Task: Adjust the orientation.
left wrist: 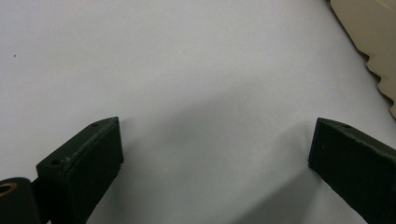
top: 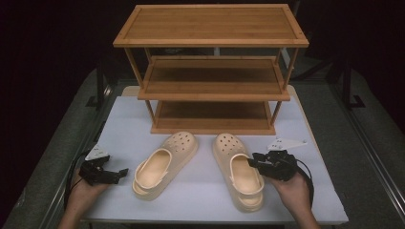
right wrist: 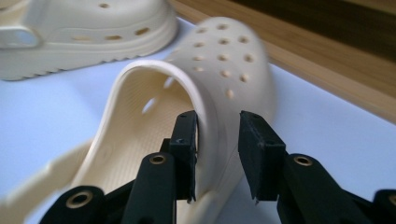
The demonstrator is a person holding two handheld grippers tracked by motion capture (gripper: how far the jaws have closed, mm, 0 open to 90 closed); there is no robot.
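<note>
Cream perforated foam clog (right wrist: 219,79), the right one of the pair, lies on the white worktop (top: 200,191) just before the three-tier wooden shoe rack (top: 212,71). We note the right gripper (right wrist: 217,154) straddling its side wall, fingers (right wrist: 187,140) narrowed but not visibly clamped, presumably for lifting it to a shelf. Left gripper (left wrist: 215,158) rests wide open and empty beside the other clog (top: 162,164).

The high view looks down the table (top: 200,200); both gripper views sit close (sharing the right clog (top: 237,168) (right wrist: 219,84)).
</note>
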